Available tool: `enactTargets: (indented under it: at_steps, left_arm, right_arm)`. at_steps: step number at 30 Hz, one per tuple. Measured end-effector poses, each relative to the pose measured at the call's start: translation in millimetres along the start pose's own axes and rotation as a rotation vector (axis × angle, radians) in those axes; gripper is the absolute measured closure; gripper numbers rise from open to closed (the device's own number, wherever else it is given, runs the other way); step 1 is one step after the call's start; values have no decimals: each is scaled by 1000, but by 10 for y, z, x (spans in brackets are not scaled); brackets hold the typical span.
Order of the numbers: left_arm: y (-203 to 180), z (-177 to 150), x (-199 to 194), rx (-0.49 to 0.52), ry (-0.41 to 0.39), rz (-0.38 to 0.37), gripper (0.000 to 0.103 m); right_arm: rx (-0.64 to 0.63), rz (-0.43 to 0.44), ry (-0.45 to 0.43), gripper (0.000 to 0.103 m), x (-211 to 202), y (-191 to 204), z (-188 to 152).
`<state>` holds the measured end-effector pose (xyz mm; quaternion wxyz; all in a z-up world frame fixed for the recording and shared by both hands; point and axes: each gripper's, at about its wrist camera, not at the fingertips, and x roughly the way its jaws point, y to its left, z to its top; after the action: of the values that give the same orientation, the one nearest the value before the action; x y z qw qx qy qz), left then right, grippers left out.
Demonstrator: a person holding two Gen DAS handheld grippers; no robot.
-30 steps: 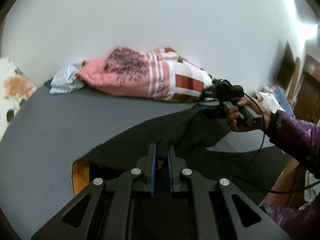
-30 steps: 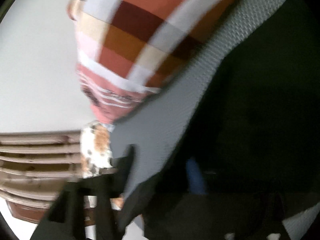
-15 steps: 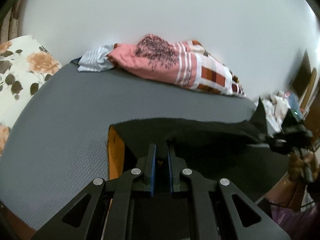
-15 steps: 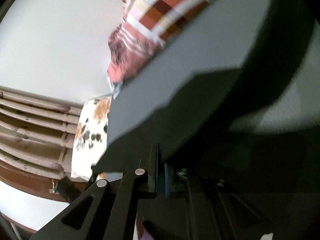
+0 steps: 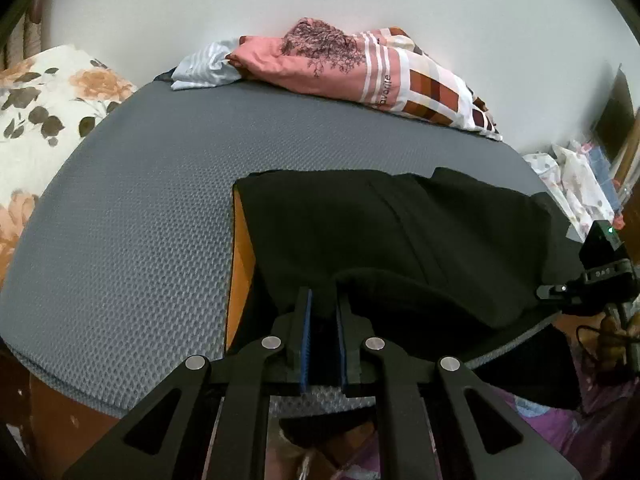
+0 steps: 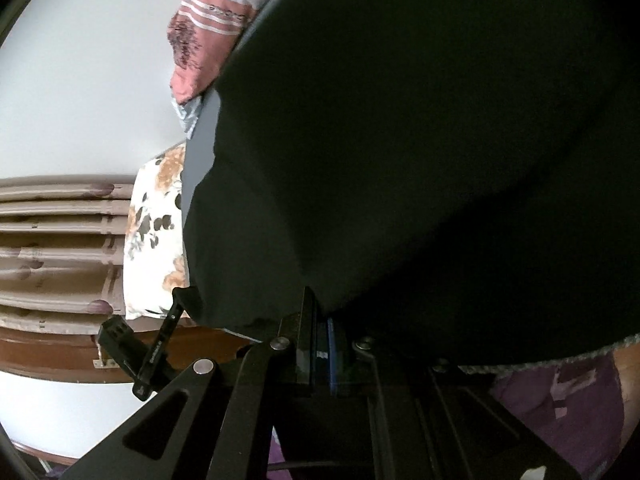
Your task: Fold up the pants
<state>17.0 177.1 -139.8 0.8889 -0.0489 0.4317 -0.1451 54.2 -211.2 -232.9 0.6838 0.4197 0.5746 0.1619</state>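
Pinching the near hem, both the left gripper (image 5: 322, 312) and right gripper (image 6: 320, 332) clamp limp black pants (image 5: 400, 232) spread on the grey mattress (image 5: 140, 200); soft cloth, best held at corners.

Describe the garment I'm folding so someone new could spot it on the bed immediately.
On the grey textured mattress, look at the near edge, not the wall side where a pink patterned quilt is heaped. The black pants lie there, the only plain dark fabric, with an orange lining at their left end.
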Motion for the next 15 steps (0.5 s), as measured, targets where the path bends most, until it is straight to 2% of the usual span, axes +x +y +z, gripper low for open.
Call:
enactTargets:
  at_steps: [4, 7, 14, 15]
  left_arm:
    - [-24, -65, -6, 27, 2, 28, 90]
    - [-3, -117, 17, 43, 13, 66, 82]
    - [226, -131, 10, -11, -3, 168, 34]
    - [261, -127, -5, -18, -12, 190, 31]
  right_arm:
    - [-20, -9, 1, 97, 24, 17, -2]
    - [-9, -7, 10, 97, 70, 12, 7]
    - [-16, 1, 25, 97, 135, -6, 4]
    - [-18, 3, 27, 97, 135, -19, 0]
